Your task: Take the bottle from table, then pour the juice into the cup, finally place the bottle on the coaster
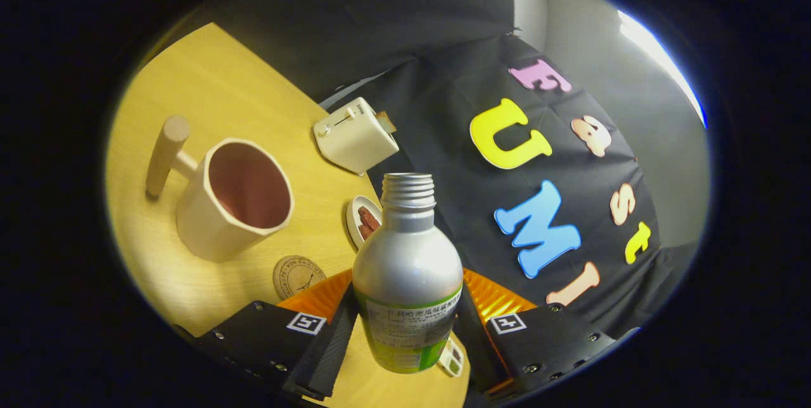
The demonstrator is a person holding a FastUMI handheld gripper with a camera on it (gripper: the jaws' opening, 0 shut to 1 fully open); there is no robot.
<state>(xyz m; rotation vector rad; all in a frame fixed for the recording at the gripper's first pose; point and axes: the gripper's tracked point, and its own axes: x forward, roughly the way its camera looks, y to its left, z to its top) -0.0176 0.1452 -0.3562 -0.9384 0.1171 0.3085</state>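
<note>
A silver bottle [407, 268] with a green label and an uncapped threaded neck stands between my fingers, and my gripper [405, 332] is shut on its lower body. The whole scene looks tilted, with the bottle held above the wooden table [209, 97]. A cream cup [234, 205] with a peg-like handle stands on the table beyond my left finger; its inside looks empty. A round brown coaster [296, 276] lies flat on the table, between the cup and my left finger.
A small white toaster [355, 135] stands at the table's far edge, beyond the bottle's neck. A little white dish [361, 221] with brown pieces lies just behind the bottle. Black cloth wall hangs past the table edge.
</note>
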